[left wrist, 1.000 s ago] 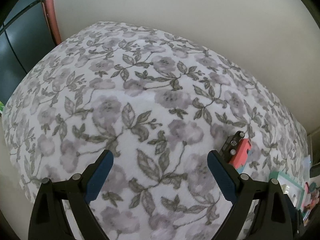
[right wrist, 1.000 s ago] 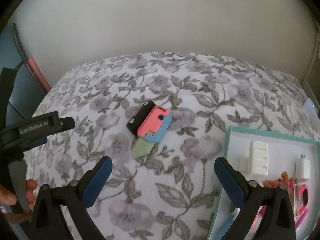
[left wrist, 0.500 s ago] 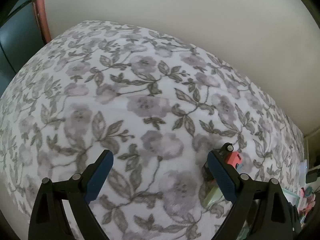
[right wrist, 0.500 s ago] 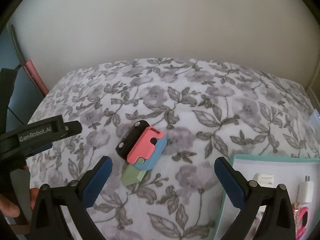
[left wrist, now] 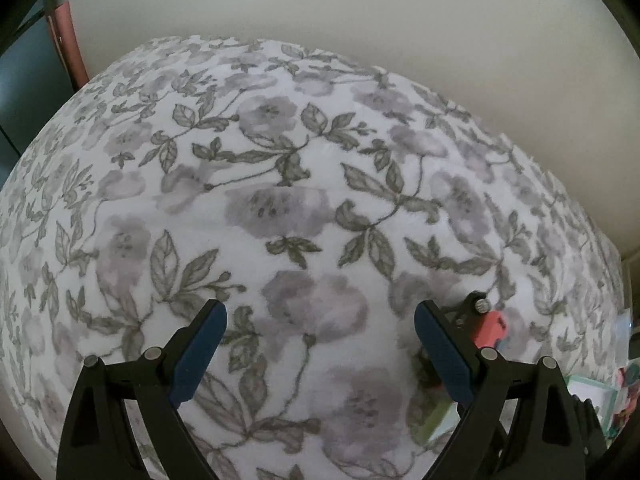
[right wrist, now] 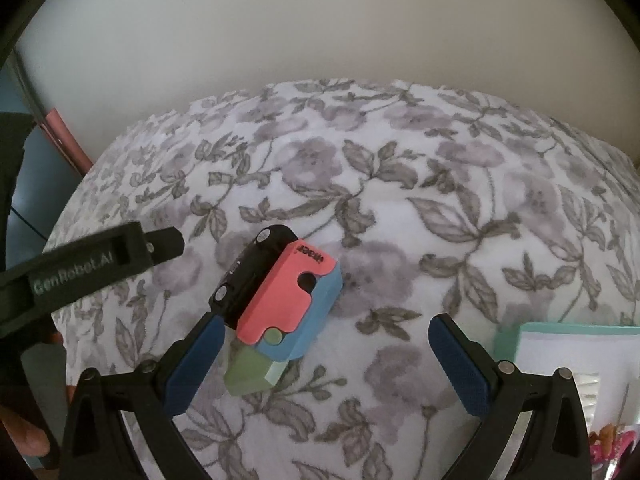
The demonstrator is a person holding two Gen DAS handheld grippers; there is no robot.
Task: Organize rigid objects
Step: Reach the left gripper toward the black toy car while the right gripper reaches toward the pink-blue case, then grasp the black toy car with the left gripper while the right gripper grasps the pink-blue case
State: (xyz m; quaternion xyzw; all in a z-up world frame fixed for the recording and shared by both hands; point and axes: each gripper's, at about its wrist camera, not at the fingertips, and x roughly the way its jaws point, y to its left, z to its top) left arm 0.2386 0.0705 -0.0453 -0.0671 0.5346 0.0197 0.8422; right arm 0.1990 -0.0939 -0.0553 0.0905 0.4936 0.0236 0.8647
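Now one stacked gadget (right wrist: 280, 300), both grippers wide.

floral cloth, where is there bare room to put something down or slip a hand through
Bare floral cloth runs from the multicolored toy back to the wall, and to its right up to the teal tray. It is crowded around the toy, with the right gripper close, and inside the tray.

**Soft, dim indoor light; heavy fisheye warp**

Both views are evenly lit and rather dim, with no glare. The floral bedspread (left wrist: 280, 208) bulges into a dome from lens distortion, and black vignetting cuts the corners. Its print looks slightly soft. Under the colourful folding tool (right wrist: 280, 300) lies a faint, diffuse shadow. The lettered black arm (right wrist: 92, 272) at the left edge is motion-blurred.
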